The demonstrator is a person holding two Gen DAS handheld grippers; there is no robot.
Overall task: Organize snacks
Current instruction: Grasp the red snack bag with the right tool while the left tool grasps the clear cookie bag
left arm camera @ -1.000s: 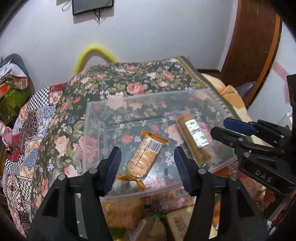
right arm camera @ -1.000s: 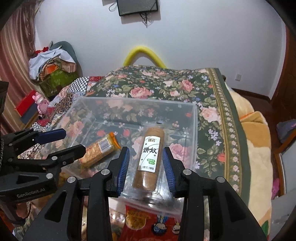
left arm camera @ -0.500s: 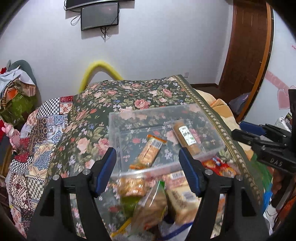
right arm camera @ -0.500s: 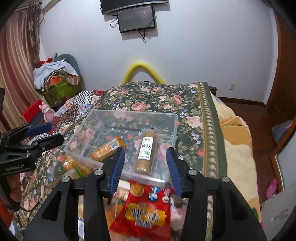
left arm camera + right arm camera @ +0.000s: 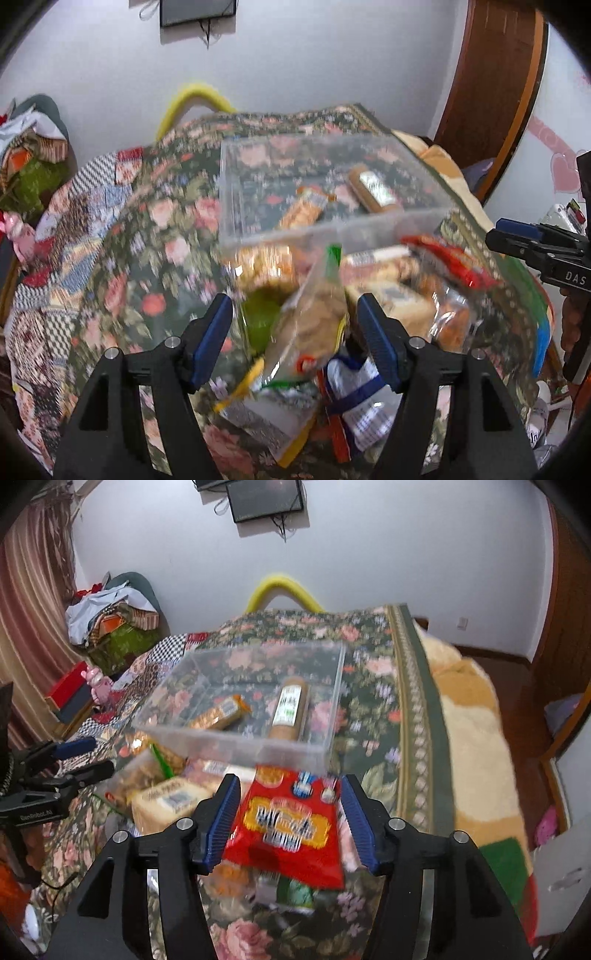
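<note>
A clear plastic bin [image 5: 332, 229] [image 5: 236, 744] stands on the floral bedspread. It holds an orange-wrapped biscuit pack [image 5: 301, 211] [image 5: 218, 716] and a brown biscuit roll [image 5: 373, 189] [image 5: 290, 709]. A pile of loose snack packs lies in front of the bin. My left gripper [image 5: 295, 338] is open and empty over a clear bag of snacks [image 5: 314, 317]. My right gripper [image 5: 288, 821] is open and empty over a red snack bag [image 5: 291, 834]. Each gripper shows at the edge of the other's view, the right one [image 5: 535, 240] and the left one [image 5: 70, 757].
The floral bedspread [image 5: 373, 664] covers the bed, with a patchwork quilt [image 5: 74, 221] on the left and a yellow blanket [image 5: 469, 720] on the right. A clothes pile [image 5: 110, 620] lies by the wall. A wooden door [image 5: 495, 81] stands at the right.
Both grippers have pulled back from the bin toward the near side and now hang over the pile of loose snacks. Both packs stay in the bin.
</note>
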